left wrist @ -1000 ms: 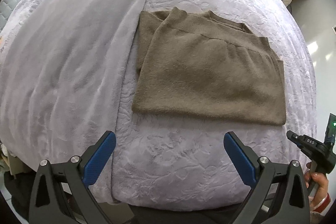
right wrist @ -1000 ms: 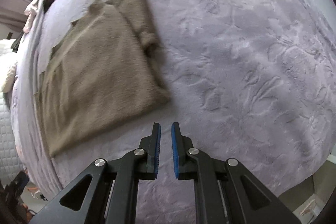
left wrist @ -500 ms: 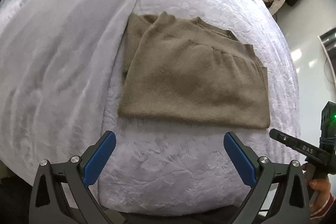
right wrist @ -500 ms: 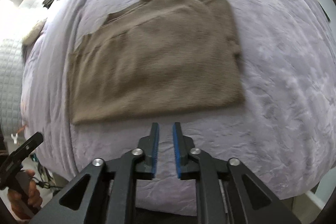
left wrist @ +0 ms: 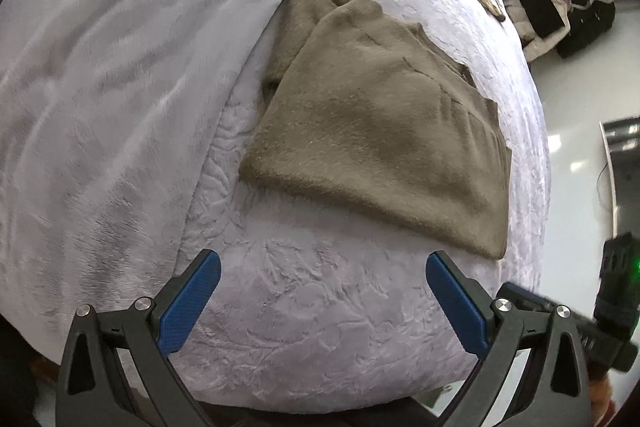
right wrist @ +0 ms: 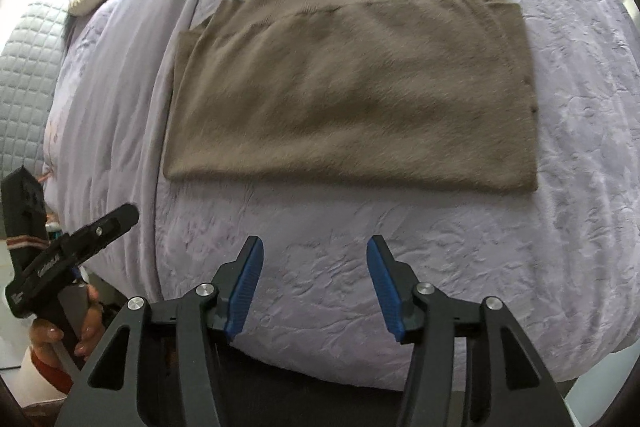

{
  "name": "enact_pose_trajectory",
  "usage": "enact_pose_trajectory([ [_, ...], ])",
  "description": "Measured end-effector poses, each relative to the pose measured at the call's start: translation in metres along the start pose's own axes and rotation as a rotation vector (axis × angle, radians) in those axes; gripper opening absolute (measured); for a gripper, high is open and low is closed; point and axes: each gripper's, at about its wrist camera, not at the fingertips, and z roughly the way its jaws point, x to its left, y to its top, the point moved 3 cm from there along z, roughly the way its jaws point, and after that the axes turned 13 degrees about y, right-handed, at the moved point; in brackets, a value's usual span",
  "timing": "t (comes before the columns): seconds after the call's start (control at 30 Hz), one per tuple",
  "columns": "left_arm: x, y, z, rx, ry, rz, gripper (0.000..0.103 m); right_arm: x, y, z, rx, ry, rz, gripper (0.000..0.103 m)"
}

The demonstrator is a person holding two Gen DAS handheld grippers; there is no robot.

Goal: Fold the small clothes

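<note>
We hold both grippers, left (left wrist: 322, 291) and right (right wrist: 315, 281), spread and empty, short of the folded sweater (right wrist: 352, 87) on the bed (right wrist: 460, 247).

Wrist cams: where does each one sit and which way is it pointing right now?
Left wrist: on the left tool, looking along its open fingers over the bed at the brown sweater; the right tool's body shows at the right edge.
Right wrist: on the right tool, open, facing the sweater's near edge squarely; the left tool and hand show at lower left.
Shared: sweater, bed, the other tool.
</note>
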Motion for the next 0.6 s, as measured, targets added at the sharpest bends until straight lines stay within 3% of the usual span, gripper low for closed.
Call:
enact_pose_trajectory([
  [0.37,0.013,0.017,0.049,0.074,-0.188,-0.227,0.103,-0.010,-0.021,0.026,0.081,0.025,0.027,0.058],
  [0.6,-0.006,0.032,0.080,0.073,-0.259,-0.269,0.103,-0.019,-0.023,0.037,0.099,0.034,0.035,0.058],
])
